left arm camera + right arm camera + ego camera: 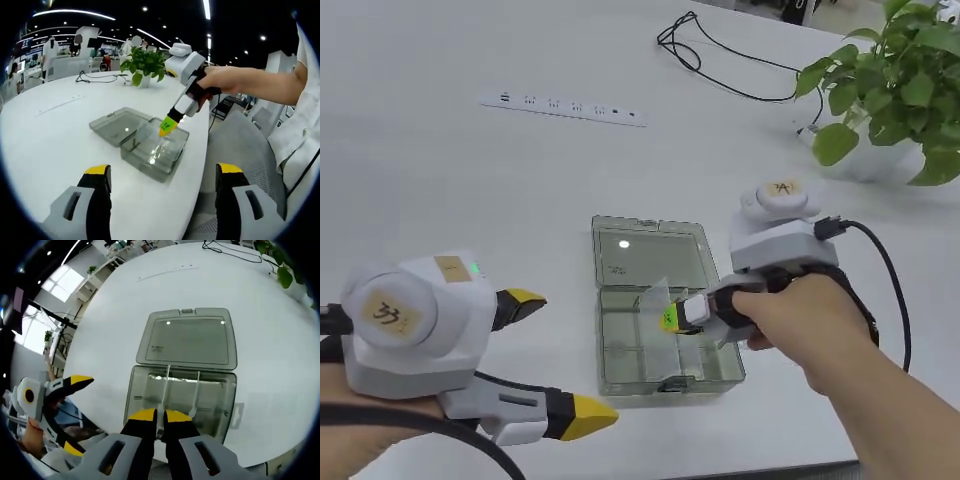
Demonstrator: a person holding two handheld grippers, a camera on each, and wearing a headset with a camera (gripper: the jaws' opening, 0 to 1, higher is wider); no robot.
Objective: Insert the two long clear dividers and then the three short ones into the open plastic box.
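In the head view, the open plastic box point(598, 345) lies in the middle of the white table point(440, 200), and its lid point(650, 255) is folded back toward the top of the frame. The right gripper point(670, 318) reaches in from the right. Its jaws are closed on a clear divider point(655, 298), which stands tilted over the middle of the box. The left gripper point(555, 358) is at the lower left, apart from the box, with its jaws wide open and holding nothing. A power strip point(565, 107) and a plant point(890, 90) are far from the work.

In the left gripper view, the two yellow tips at the bottom stand well apart. The right gripper points down into the box at the centre.

In the right gripper view, the jaws pinch the upper edge of the divider at the bottom centre. Just to the right of it, a second divider point(196, 392) stands inside the box. I cannot tell whether the held one is long or short.

I judge the divider to be light, thin, stiff and smooth. It may slip or turn in the jaws, and it may crack if it is forced. It is best to hold it at the middle of the top edge, so that both ends stay free to enter their slots. The box is also light and may slide when it is pushed.
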